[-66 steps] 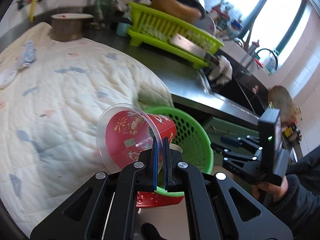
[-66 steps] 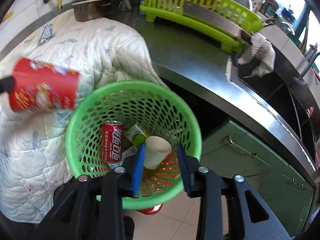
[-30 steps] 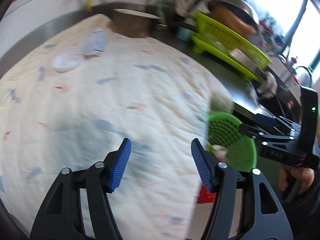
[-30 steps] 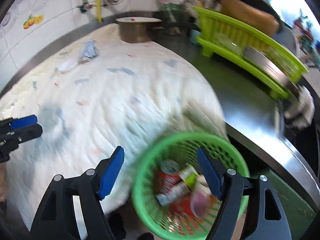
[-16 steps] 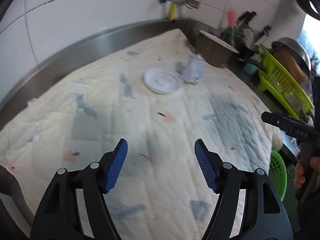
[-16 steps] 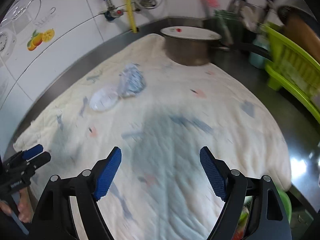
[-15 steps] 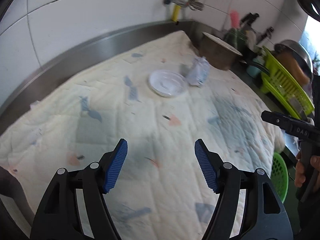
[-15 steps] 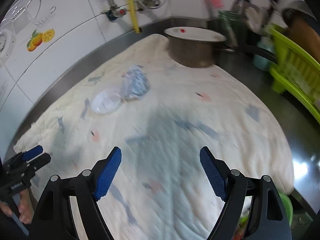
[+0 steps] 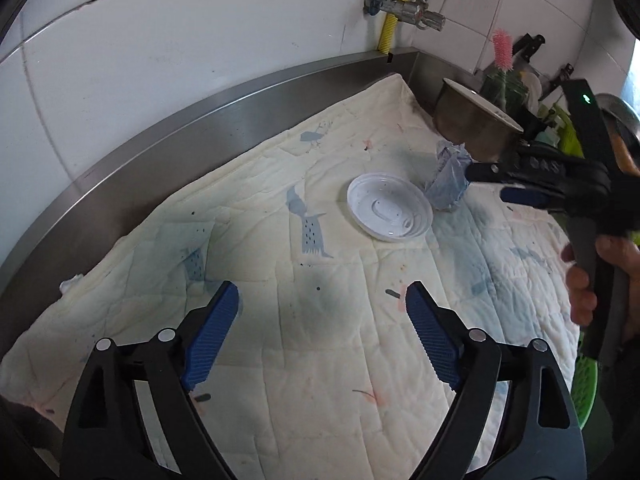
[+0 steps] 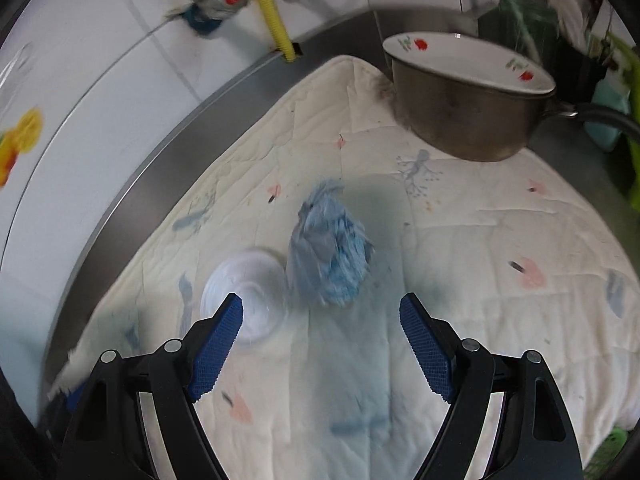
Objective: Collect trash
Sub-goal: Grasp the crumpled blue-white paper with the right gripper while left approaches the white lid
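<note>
Left wrist view: the left claw (image 9: pixel 322 336) is opening, nothing between its blue pads, over the quilted cloth (image 9: pixel 320 360) on the steel surface (image 9: pixel 168 136); a white plastic lid (image 9: pixel 390 212) lies at one o'clock, the crumpled blue wrapper (image 9: pixel 448 182) just beside it at two; the right claw (image 9: pixel 486 182), in a hand (image 9: pixel 604 276), hovers at three o'clock near the wrapper.

Right wrist view: the right claw (image 10: pixel 320 344) stands wide apart and empty; the wrapper (image 10: pixel 330 256) sits at twelve, the lid (image 10: pixel 244 292) at ten, a metal pot (image 10: pixel 468 116) at one.

Quilted cloth (image 9: pixel 320 352); lid (image 9: pixel 390 206); wrapper (image 9: pixel 448 184)
</note>
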